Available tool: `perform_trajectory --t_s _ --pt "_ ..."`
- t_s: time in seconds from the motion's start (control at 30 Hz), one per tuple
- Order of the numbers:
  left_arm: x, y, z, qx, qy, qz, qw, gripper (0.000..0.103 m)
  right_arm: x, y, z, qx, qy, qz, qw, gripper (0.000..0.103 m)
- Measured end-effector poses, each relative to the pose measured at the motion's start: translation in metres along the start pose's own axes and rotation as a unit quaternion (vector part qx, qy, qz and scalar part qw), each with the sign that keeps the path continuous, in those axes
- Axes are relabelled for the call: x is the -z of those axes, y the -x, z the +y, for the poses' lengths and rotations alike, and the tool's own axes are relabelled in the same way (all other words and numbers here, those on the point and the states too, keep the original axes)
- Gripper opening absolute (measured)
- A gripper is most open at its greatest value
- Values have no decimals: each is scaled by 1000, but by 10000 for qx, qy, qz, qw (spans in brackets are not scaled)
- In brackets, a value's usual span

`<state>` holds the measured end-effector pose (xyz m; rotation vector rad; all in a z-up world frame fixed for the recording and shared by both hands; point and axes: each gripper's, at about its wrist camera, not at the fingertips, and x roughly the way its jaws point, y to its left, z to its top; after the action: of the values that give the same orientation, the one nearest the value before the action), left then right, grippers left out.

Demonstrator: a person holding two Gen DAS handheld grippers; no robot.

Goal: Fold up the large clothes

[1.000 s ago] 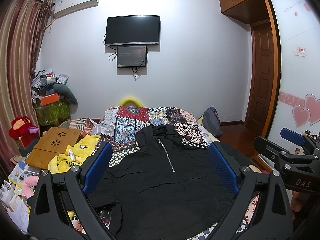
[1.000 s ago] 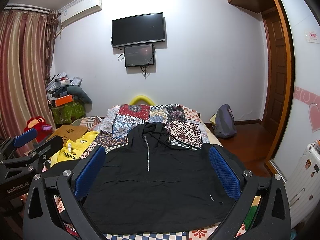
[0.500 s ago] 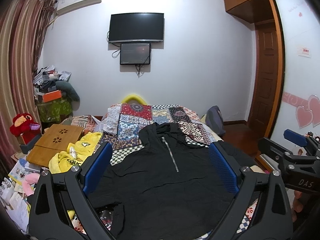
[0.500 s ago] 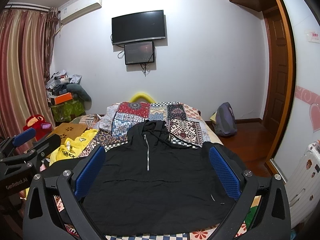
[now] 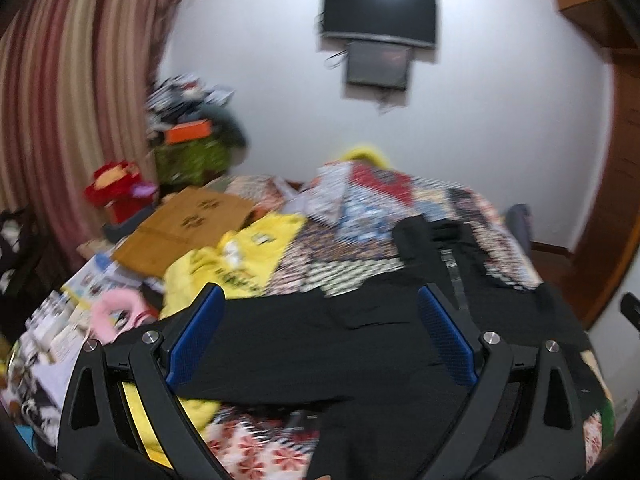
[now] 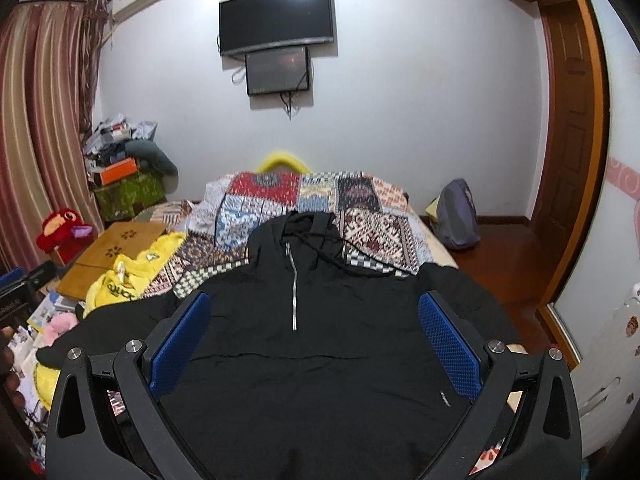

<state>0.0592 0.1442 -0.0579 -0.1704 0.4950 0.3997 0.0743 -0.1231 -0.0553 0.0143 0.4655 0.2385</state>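
Black, thin and limp, the hoodie [image 6: 304,340] lies flat on the bed [image 6: 296,196] ahead of both grippers' wide-apart, empty jaws, so it should drape and slide easily, best pinched at a sleeve [image 5: 280,344] or hem corner.

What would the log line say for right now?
hoodie: flat on bed, unfolded | left tongs: open, empty | right tongs: open, empty | step: none
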Motion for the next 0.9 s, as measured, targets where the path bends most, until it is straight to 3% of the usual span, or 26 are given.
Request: perform_trajectory --t_s 0.17,0.27,0.37,0.5,0.6,0.8,0.9 --pt "18 -46 47 -516 540 682 9949 88 4 -28 0 -96 -38 307 9995 103" --pt "34 -70 70 -611 833 1102 9885 81 7 -44 2 -189 -91 483 9986 103" --pt "54 -93 90 -685 1017 1499 9811 81 9 -57 4 -222 -98 642 9976 103" --pt "85 -120 123 -524 1719 2094 9612 81 14 -74 7 -219 -18 871 9960 103" --pt "107 -131 153 -618 2276 2400 9417 81 18 -86 8 -190 78 1025 9945 103" --pt "138 -146 213 -681 3356 2625 9021 81 23 -102 8 -161 175 1274 9916 103" --pt "146 -154 227 -612 3557 2666 8937 81 24 -109 7 -148 191 1364 9904 103"
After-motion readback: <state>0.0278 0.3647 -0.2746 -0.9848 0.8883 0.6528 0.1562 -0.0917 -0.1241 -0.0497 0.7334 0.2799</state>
